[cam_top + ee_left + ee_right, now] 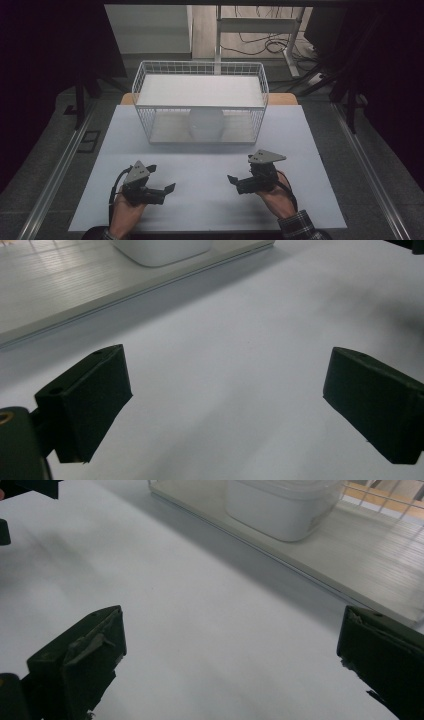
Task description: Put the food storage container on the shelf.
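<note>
White table (300,150) bare near both edges — left gripper (161,179), right gripper (239,172) jaws apart, container (206,124) well beyond.

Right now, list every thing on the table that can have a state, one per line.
left tool: open, empty, low over the table.
right tool: open, empty, low over the table.
white container: upright on the lower shelf of the rack, untouched; whether it has a lid I cannot tell.
white wire rack: upright at the table's far side, top shelf bare.
</note>
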Demonstrator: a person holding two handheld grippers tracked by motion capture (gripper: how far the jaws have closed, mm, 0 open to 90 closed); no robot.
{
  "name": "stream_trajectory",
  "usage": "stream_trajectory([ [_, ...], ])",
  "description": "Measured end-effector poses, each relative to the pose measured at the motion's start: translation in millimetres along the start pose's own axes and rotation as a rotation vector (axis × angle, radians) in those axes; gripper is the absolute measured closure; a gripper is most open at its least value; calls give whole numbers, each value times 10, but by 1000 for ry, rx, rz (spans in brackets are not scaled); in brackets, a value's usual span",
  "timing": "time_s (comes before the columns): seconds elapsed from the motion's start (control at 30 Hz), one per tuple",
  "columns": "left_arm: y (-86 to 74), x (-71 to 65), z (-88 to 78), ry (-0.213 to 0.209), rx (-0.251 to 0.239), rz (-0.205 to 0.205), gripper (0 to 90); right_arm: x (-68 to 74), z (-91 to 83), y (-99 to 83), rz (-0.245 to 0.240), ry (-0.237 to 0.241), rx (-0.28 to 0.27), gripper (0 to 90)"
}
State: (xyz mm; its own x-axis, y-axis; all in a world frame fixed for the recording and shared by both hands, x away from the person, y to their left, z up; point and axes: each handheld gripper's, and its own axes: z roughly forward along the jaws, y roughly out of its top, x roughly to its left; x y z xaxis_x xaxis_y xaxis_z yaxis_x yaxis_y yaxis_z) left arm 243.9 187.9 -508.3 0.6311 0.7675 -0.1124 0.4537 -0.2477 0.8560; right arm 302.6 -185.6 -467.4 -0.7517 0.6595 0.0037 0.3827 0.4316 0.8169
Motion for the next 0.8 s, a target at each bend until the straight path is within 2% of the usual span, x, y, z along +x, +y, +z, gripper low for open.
stream_trajectory([
  [0.2,-25,17,-91,16,-5,-6,46,-40,-140,-126,35,-16,-4,0],
  [0.5,-80,31,-223,45,-4,-13,43,-103,-384,-314,80,-73,-18,0],
  [0.67,-148,37,-264,76,1,1,31,-119,-492,-412,93,-107,-17,0],
  [0.8,-218,67,-312,101,-5,-16,23,-121,-548,-531,108,-127,-2,0],
])
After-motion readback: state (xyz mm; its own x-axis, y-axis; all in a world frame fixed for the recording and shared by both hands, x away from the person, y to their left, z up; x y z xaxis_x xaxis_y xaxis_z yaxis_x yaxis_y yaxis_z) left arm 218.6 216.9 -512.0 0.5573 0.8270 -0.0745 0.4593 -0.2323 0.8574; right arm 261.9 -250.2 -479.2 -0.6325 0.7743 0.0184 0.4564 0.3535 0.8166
